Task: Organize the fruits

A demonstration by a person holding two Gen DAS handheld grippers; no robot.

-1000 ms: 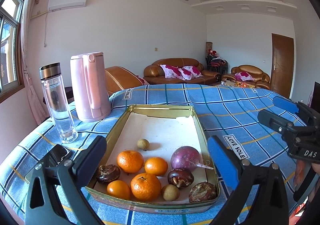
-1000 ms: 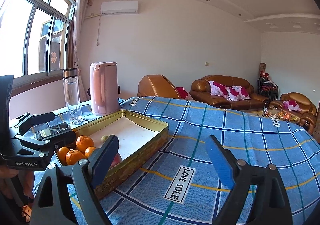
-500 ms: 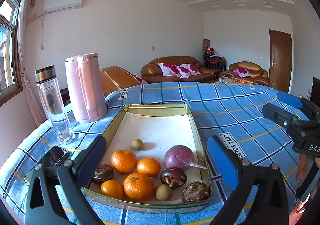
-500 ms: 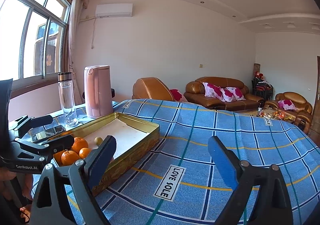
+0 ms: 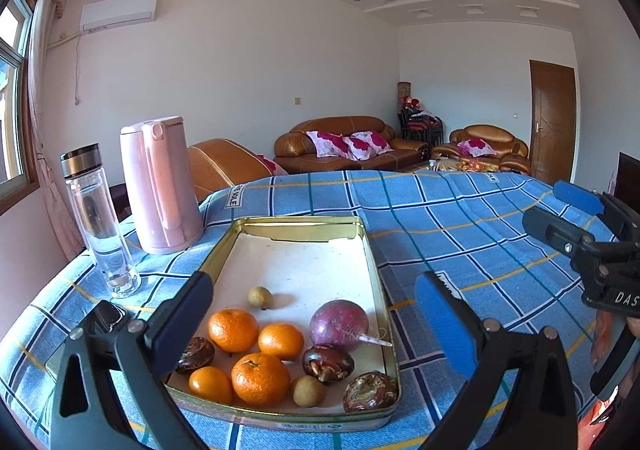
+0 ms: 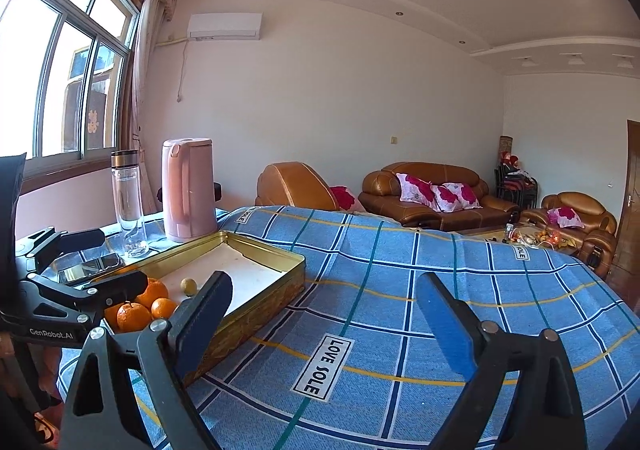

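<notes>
My left claw (image 5: 312, 324) is spread wide and holds nothing; it hangs over the near end of the tin tray (image 5: 370, 250). My right claw (image 6: 324, 324) is equally wide and empty, held over bare tablecloth (image 6: 460, 290) to the right of the tray.

Position of the fruit: all visible fruit lies inside the tray, gathered at its near end.
- Four oranges (image 5: 261, 378) sit close together, some touching.
- A purple round fruit (image 5: 338, 324) lies right of the oranges.
- Three dark brown, rough-skinned pieces (image 5: 327, 364) are spread along the near edge.
- Two small tan fruits: one (image 5: 260, 297) apart toward the tray's middle, one (image 5: 308, 391) between the front orange and a brown piece.

The far half of the tray is bare. No fruit shows on the tablecloth in either view.

Progress assessment: the kinds are mixed, not grouped. This arrangement fits two stages equally: fruit gathered into the tray as the finished result, or a mixed pile awaiting sorting by kind. The pictures do not settle which.

A pink kettle (image 5: 160, 186), a clear bottle (image 5: 98, 222) and a phone (image 5: 104, 320) stand left of the tray, clear of the fruit.
</notes>
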